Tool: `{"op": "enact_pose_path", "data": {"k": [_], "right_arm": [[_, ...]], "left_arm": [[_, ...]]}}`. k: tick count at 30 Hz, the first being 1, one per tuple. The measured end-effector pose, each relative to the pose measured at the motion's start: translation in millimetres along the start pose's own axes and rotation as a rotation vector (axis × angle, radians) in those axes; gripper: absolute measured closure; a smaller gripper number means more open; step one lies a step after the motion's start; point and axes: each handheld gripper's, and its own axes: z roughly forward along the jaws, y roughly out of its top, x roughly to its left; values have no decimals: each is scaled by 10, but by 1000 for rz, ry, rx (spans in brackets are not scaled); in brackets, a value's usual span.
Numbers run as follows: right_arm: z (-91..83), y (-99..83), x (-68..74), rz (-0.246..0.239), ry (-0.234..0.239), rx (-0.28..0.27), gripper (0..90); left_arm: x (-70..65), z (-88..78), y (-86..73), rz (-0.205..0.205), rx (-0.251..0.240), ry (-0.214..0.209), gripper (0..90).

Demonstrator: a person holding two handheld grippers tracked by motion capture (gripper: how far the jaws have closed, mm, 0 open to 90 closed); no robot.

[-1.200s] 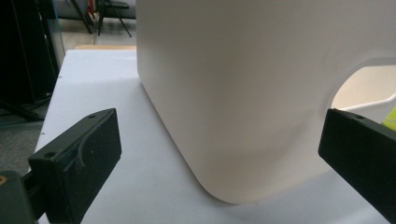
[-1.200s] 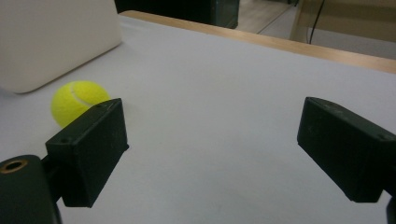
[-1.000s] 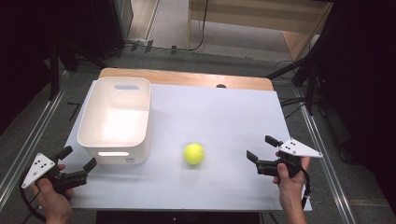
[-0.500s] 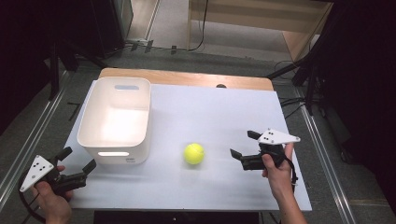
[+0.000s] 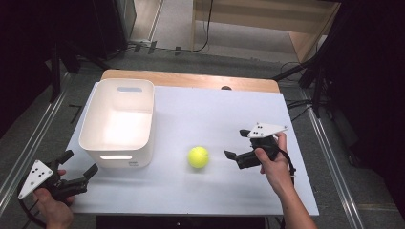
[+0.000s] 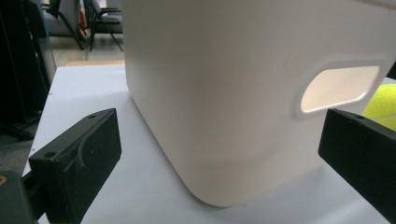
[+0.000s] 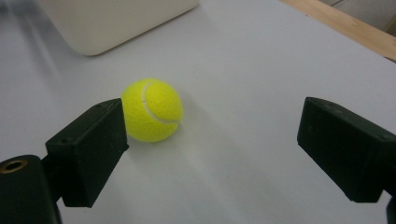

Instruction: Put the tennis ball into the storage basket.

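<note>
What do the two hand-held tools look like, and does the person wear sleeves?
Both the left tool and the right tool are black, with two blocky black jaws and a grey three-cornered plate carrying small dark dots on top. A black cable trails from each. The forearms are bare, without sleeves.

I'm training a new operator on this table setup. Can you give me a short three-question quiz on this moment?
1. True or false: the tennis ball lies inside the white bin.
2. Which claw is nearer the ball: A) left claw B) right claw?
3. Fill in: the right claw's jaws stand ____, nothing between them.

Key: 1 false, the ball lies on the table beside the bin; 2 B; 3 open.
</note>
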Motion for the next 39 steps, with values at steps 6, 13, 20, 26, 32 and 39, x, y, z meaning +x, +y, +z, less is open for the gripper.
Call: {"op": "enact_pose_path", "data": {"k": [6, 13, 20, 26, 32, 39], "right_arm": [[67, 86, -9, -16, 14, 32, 71], [162, 132, -10, -26, 35, 71, 71], [302, 164, 5, -39, 52, 124, 71], [431, 198, 42, -55, 77, 172, 71], [556, 220, 90, -75, 90, 228, 71], [670, 226, 118, -91, 107, 267, 71]], "left_arm": [[-18, -9, 0, 20, -15, -6, 0], [-35, -21, -1, 35, -38, -13, 0], [-68, -15, 5, 71, -44, -18, 0], [-63, -33, 11, 75, -54, -23, 0], [-70, -45, 13, 82, -73, -36, 0], [-74, -64, 18, 86, -88, -35, 0]]}}
